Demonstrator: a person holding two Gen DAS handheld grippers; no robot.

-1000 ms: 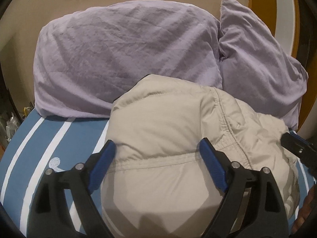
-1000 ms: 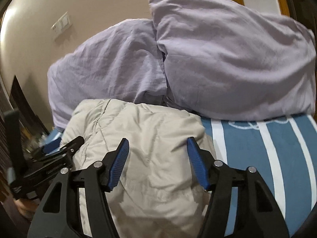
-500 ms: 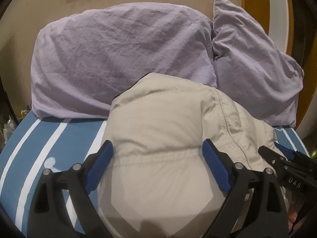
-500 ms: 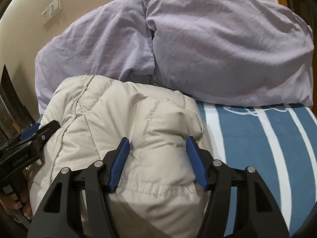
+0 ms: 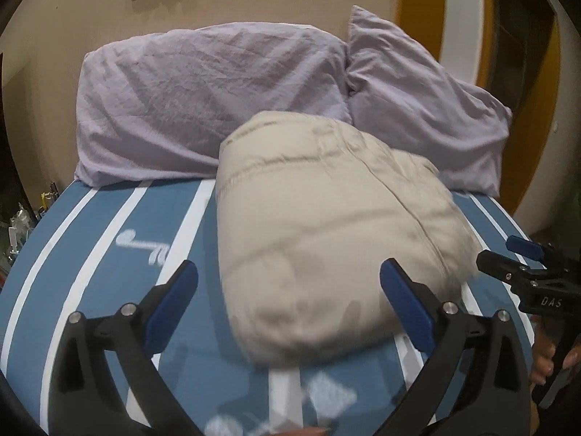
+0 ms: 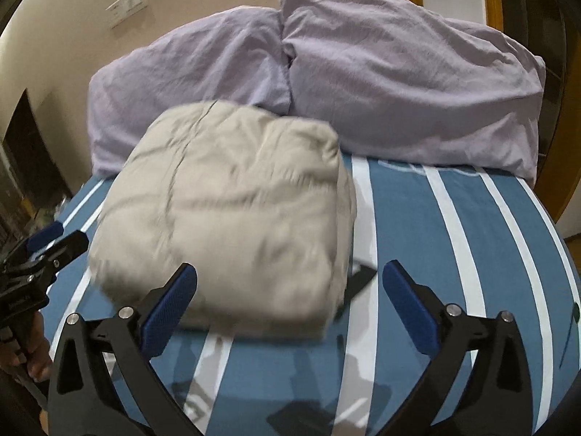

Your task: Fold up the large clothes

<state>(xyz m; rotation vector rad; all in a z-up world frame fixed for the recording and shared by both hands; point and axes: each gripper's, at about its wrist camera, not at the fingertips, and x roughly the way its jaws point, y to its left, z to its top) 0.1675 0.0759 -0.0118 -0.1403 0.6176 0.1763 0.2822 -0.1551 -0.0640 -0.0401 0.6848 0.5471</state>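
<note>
Striped bed (image 5: pixel 109 239): folded beige jacket (image 5: pixel 326 239); both tongs (image 5: pixel 288 301) (image 6: pixel 290 299) agape, hovering.

Left gripper (image 5: pixel 288 305): black angular plastic arms, ridged blue pads on the fingers (image 5: pixel 406 303), silver round screws at the joints. Right gripper (image 6: pixel 289 303): same build, white "DAS" lettering on its side; bare skin of the hand (image 5: pixel 544 359) shows beneath.

I count one folded beige jacket (image 5: pixel 326 218) and two lilac pillows (image 5: pixel 210 109) (image 5: pixel 428 112). I hold two grippers (image 5: pixel 288 301) (image 6: pixel 288 301).
</note>
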